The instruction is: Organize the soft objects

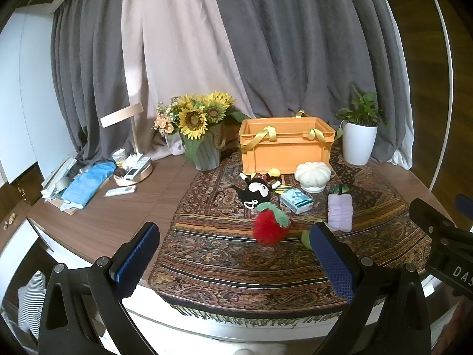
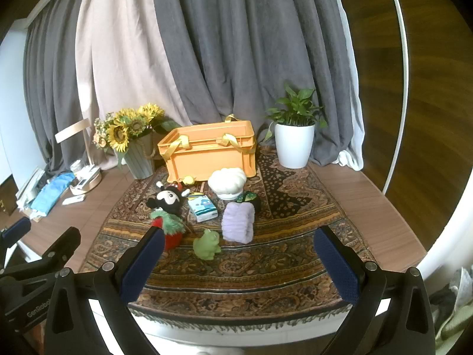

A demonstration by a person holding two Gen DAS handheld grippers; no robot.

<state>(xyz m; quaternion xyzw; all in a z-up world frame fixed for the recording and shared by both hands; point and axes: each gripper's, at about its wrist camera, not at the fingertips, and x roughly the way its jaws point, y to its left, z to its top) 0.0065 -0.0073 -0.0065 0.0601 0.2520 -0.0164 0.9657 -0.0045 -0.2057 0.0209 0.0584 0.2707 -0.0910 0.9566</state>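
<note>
A wooden table [image 1: 97,222] stands before grey and beige curtains [image 2: 207,59], with a patterned rug [image 2: 266,269] spread on it. At the back of the rug sits an orange crate [image 2: 207,159], between a vase of sunflowers [image 1: 204,148] and a potted plant [image 2: 294,145]. The soft toys lie in front of the crate: a black-and-white plush [image 2: 168,199], a red plush [image 1: 270,229], a green frog [image 2: 207,244], a white pumpkin cushion [image 1: 312,174] and a lilac roll [image 2: 239,224]. The left gripper [image 1: 236,260] and the right gripper [image 2: 241,263] both hover wide apart, holding nothing. In the left view a finger hides most of the frog. The small items on the tray at the left are hard to identify.
</note>
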